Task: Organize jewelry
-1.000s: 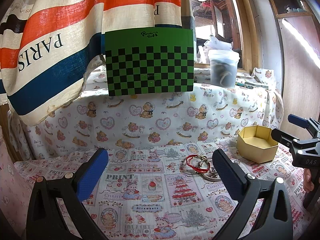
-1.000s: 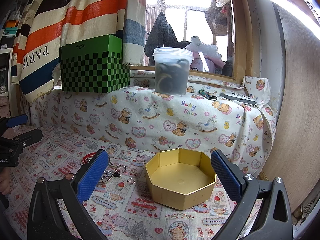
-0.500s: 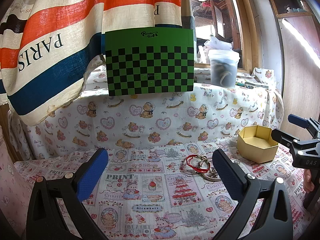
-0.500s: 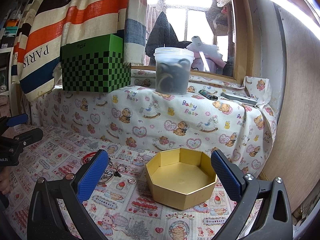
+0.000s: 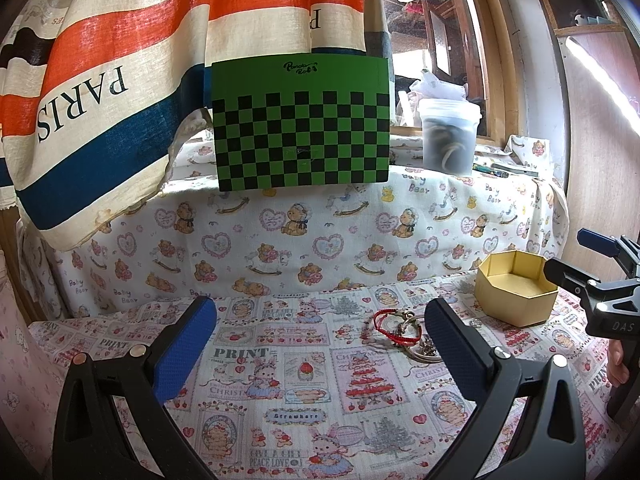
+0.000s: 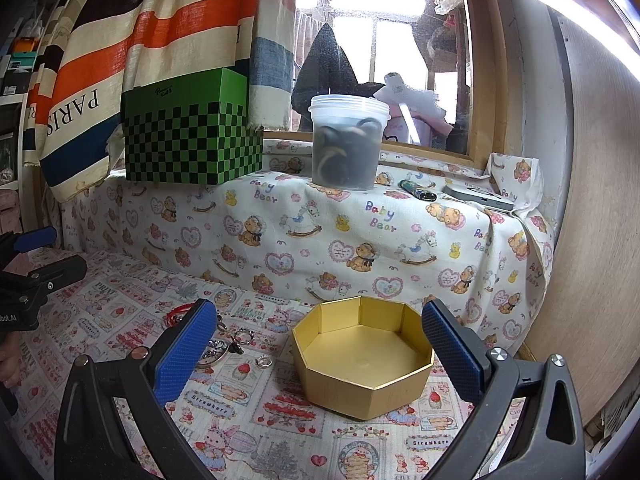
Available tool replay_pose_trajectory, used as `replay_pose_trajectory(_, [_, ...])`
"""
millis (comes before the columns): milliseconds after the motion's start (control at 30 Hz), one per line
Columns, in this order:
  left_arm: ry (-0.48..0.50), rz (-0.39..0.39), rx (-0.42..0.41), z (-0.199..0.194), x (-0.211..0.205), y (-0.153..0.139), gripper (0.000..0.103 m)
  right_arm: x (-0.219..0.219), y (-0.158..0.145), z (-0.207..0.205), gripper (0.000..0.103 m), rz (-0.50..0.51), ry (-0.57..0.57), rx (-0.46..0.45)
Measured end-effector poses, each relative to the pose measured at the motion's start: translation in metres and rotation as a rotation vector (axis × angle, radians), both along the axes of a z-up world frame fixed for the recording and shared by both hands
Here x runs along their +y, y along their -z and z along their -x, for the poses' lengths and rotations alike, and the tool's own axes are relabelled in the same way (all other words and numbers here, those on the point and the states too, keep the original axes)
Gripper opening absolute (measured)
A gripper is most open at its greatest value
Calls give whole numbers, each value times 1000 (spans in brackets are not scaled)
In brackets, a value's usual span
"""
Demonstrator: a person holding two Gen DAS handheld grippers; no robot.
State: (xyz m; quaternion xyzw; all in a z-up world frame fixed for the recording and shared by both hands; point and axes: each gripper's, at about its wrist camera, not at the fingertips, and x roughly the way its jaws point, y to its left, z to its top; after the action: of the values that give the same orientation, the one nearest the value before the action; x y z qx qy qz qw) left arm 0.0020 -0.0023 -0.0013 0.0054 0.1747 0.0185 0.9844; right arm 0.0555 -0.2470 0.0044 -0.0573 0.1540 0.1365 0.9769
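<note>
A gold octagonal box stands open and empty on the printed cloth; it also shows at the right of the left wrist view. A small heap of jewelry lies to its left: a red cord bracelet, metal rings and a small silver ring. My left gripper is open and empty, above the cloth, with the heap just inside its right finger. My right gripper is open and empty, with the box between its fingers and the heap behind its left finger.
A green checkered box and a lidded plastic tub stand on the cloth-covered ledge behind. A striped PARIS curtain hangs at the left. A lighter and a phone lie on the ledge. A wooden panel closes the right side.
</note>
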Motion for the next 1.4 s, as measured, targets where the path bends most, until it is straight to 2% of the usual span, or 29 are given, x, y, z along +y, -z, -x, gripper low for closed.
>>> replay_pose_trajectory(300, [-34, 7, 26, -5, 6, 2, 103, -1, 0, 0, 103, 0, 9, -3])
replay_pose_trajectory(500, [-47, 15, -3, -1, 8, 1, 103, -4, -1, 3, 103, -21, 22, -16])
replay_pose_trajectory(733, [-63, 27, 28, -5, 13, 2, 103, -7, -1, 1, 103, -33, 27, -8])
replay_pose_trajectory(967, [-118, 13, 24, -3, 15, 2, 103, -8, 0, -1, 103, -36, 14, 13])
replay_pose_trajectory(1067, [-100, 21, 22, -2, 17, 0, 103, -8, 2, -5, 102, -33, 2, 48])
replay_pose_trajectory(1167, [-62, 62, 46, -3, 21, -1, 103, -8, 2, -5, 102, -28, 13, 42])
replay_pose_trajectory(1300, [-60, 106, 71, -5, 28, -1, 103, -7, -1, -5, 91, -33, -14, 69])
replay_pose_trajectory(1400, [-76, 103, 69, -6, 31, -1, 103, -5, -3, -3, 87, -31, -6, 74])
